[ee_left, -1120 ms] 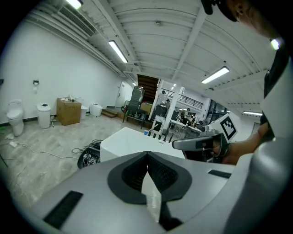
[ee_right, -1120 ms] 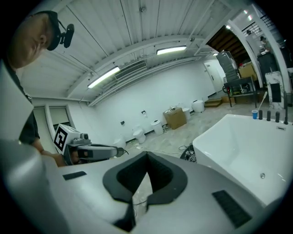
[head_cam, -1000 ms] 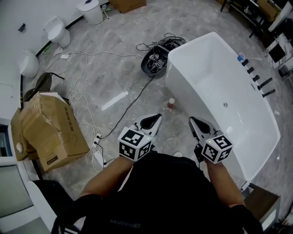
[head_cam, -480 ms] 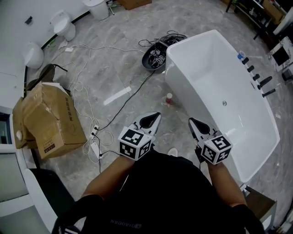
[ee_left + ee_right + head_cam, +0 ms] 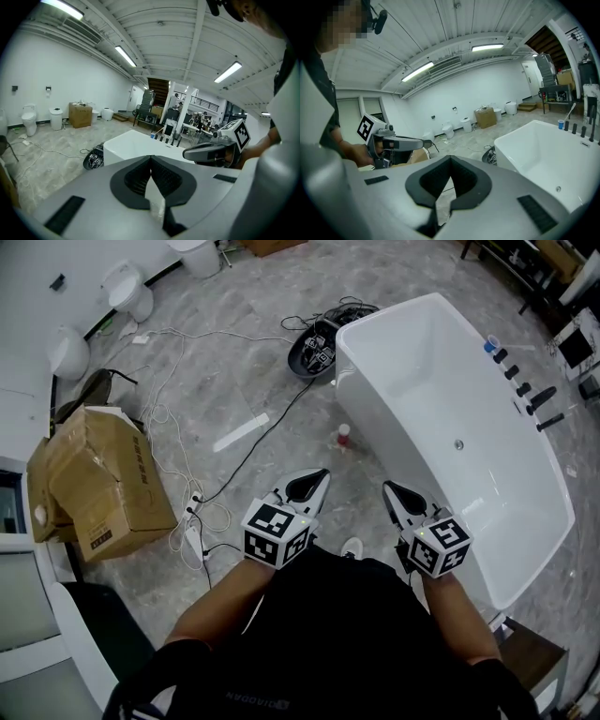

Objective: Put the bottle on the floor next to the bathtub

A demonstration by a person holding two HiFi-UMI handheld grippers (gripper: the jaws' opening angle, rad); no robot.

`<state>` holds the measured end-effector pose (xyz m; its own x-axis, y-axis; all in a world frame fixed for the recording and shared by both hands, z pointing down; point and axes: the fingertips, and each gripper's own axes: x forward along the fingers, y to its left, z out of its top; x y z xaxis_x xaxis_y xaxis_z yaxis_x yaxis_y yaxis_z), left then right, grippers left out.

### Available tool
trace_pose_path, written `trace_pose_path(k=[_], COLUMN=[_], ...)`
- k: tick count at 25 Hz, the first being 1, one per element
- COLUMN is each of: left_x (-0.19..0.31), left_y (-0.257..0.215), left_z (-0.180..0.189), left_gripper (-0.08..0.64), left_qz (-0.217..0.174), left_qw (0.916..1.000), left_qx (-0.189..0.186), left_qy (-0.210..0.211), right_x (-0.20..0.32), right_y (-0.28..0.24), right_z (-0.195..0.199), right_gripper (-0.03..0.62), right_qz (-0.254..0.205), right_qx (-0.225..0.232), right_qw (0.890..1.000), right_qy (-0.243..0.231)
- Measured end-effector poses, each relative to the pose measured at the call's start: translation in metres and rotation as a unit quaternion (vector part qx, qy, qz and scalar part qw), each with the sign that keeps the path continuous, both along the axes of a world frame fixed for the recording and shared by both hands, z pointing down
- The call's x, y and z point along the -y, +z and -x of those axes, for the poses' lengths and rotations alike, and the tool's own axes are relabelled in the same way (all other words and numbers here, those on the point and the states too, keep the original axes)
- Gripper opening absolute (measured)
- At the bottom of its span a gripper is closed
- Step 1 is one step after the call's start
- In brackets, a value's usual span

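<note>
A small bottle (image 5: 343,435) with a pale cap and red body stands upright on the grey marble floor, close beside the left wall of the white bathtub (image 5: 525,521). My left gripper (image 5: 323,474) and right gripper (image 5: 386,487) are held side by side near my body, well short of the bottle, both shut with nothing between their jaws. In the left gripper view the bathtub (image 5: 126,143) lies ahead and the right gripper (image 5: 187,152) shows at the right. In the right gripper view the tub (image 5: 562,154) is at the right and the left gripper (image 5: 427,143) at the left.
A torn cardboard box (image 5: 98,488) stands at the left. White and black cables (image 5: 187,399) run across the floor to a black helmet-like bin (image 5: 314,351) at the tub's far end. Toilets (image 5: 127,292) line the far wall. Black taps (image 5: 525,399) sit on the tub's rim.
The view has drifted a little, so the bottle and tub sit slightly higher in the head view. Both grippers stay shut and in the same place near my body.
</note>
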<state>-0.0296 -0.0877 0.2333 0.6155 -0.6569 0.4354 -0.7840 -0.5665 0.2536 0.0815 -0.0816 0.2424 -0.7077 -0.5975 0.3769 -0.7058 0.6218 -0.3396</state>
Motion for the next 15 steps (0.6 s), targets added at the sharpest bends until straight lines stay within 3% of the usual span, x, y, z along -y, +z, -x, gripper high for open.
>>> trace_pose_path(k=[15], left_x=[-0.0064], left_y=[-0.0059], left_z=[-0.0064], left_gripper=[0.016], left_qz=[-0.008], left_qw=[1.0], left_qx=[0.004], left_qy=[0.001], right_x=[-0.0059], right_y=[-0.0038], right_z=[-0.0064], right_gripper=[0.035], right_qz=[-0.006], right_qx=[0.006], right_qw=[1.0], right_qy=[0.004])
